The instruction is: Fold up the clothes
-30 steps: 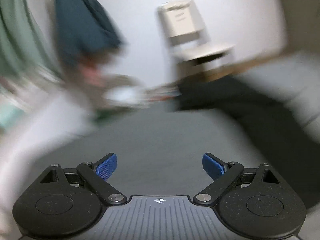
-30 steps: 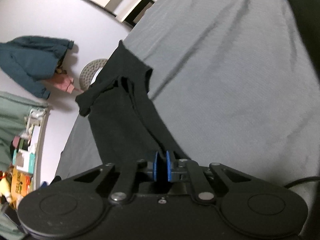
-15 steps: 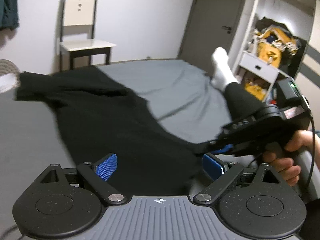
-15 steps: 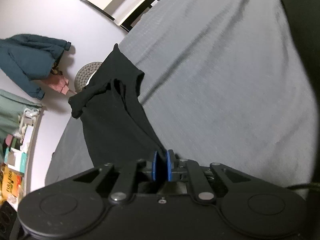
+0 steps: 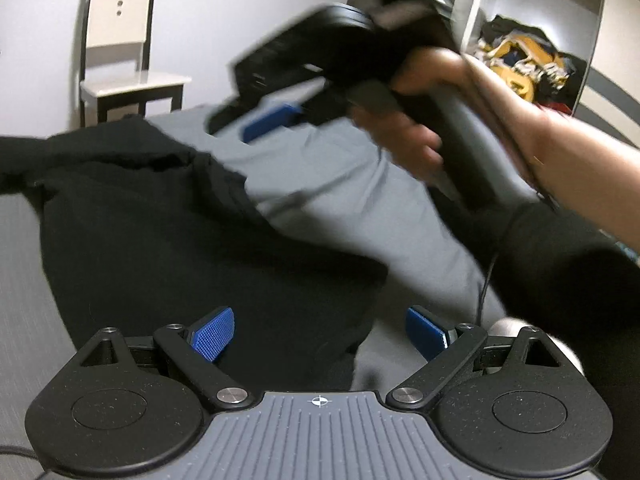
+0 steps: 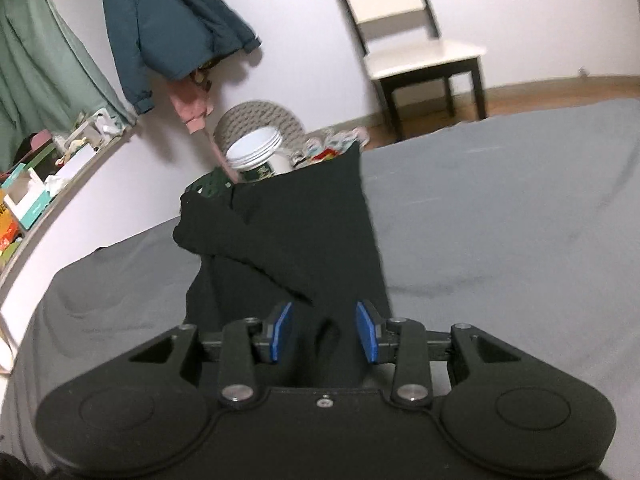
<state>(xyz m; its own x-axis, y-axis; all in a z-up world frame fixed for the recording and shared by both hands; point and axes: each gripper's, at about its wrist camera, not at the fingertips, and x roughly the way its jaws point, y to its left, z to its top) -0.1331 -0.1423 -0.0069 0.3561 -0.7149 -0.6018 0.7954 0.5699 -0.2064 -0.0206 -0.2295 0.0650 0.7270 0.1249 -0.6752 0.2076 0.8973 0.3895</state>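
Black left tongs (image 5: 319, 331), blue ribbed pads (image 5: 212, 338), silver screws, grey ridged base; right tongs (image 6: 323, 333) all black

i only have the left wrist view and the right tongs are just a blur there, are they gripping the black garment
observer: No. The right tongs are open. The black garment lies between the blue pads but is not pinched.
operator: is it lying flat on that side
observer: Not quite. One layer is turned over into a diagonal flap across it.
operator: anything past its far end
observer: A white tub stands just beyond the garment's far edge, off the grey bed sheet.
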